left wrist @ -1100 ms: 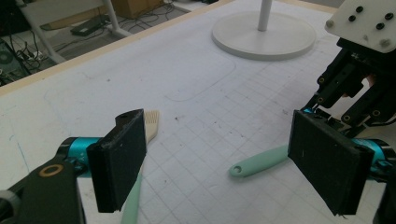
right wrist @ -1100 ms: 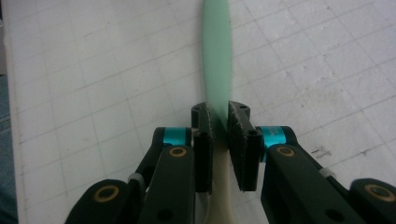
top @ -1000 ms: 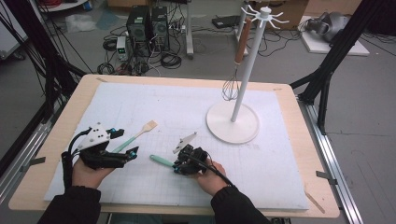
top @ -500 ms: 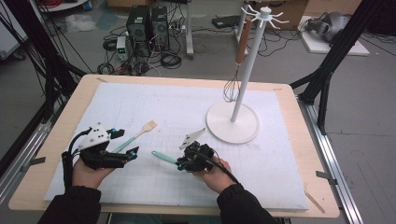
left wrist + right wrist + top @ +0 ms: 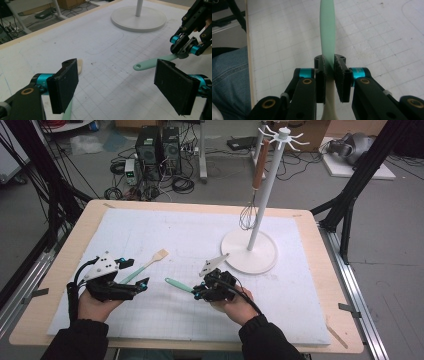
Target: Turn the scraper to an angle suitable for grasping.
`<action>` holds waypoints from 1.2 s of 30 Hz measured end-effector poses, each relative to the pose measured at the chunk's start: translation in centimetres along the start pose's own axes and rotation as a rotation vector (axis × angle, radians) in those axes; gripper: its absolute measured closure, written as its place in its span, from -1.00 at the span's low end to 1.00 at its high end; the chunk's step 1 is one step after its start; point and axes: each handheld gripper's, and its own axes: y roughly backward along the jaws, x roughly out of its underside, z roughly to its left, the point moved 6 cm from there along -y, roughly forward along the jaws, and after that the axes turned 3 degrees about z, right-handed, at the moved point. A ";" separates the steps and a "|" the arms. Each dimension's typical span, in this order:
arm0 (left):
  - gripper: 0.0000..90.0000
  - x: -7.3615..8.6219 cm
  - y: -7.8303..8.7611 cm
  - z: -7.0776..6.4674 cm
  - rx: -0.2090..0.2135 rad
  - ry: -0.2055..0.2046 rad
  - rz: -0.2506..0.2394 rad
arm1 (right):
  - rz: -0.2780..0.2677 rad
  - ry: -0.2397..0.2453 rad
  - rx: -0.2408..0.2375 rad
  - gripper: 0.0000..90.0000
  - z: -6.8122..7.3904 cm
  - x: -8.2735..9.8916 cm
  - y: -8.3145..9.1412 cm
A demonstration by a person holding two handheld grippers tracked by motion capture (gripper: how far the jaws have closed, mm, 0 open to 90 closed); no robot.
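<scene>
high view: right gripper point(image 5: 204, 289) is clamped on the mint-green-handled spatula with a pale blade point(image 5: 192, 277), lifted off the white mat point(image 5: 150, 225), handle pointing toward the wide-open, empty left gripper point(image 5: 132, 275); white utensil stand point(image 5: 249, 251) lies beyond the blade.

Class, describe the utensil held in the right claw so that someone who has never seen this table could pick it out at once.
Start at the white stand on the white mat, where a whisk hangs. Just in front of its round base, the right claw is shut on a spatula with a mint-green handle and a pale blade. Unlike the second spatula lying flat by the left claw, this one is lifted off the mat.
</scene>
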 end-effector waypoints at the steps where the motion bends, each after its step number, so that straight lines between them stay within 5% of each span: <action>1: -0.56 0.0 0.0 0.0 0.000 -0.002 0.000 | 0.001 -0.002 -0.004 0.79 0.0 0.0 0.1; 36: -0.56 -0.2 0.0 -0.3 0.023 -0.009 -0.006 | -0.069 0.030 0.004 0.79 0.0 -2.0 3.0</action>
